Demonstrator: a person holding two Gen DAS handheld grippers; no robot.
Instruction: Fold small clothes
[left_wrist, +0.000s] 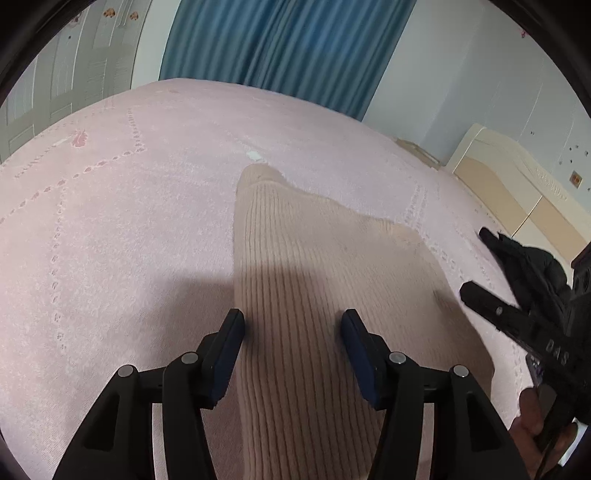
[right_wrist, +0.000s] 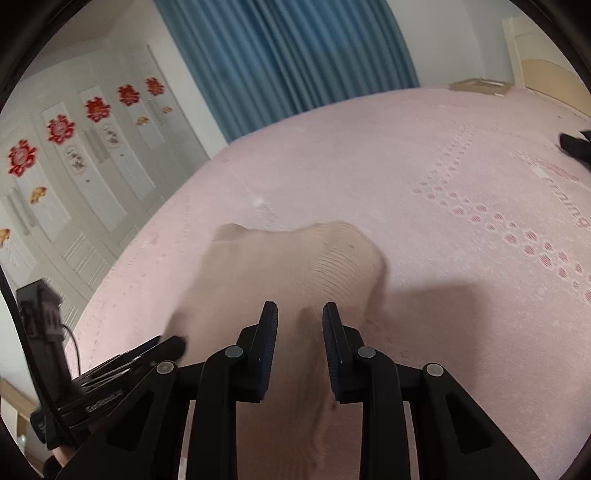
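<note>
My left gripper (left_wrist: 291, 334) and right gripper (right_wrist: 300, 332) both gape wide above the beige ribbed garment (left_wrist: 314, 277) on the pink bed (left_wrist: 129, 221), gripping nothing.

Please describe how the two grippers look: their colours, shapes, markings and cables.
Both the left gripper and the right gripper are matte black, with angular linkage arms, round silver pivot pins and flat fingers lined with dark blue pads. One carries white lettering, another a thin black cable.

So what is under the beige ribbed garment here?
The beige ribbed garment lies on the pink bedspread, which shows all around it. Whatever sits beneath the knit itself is covered.
</note>
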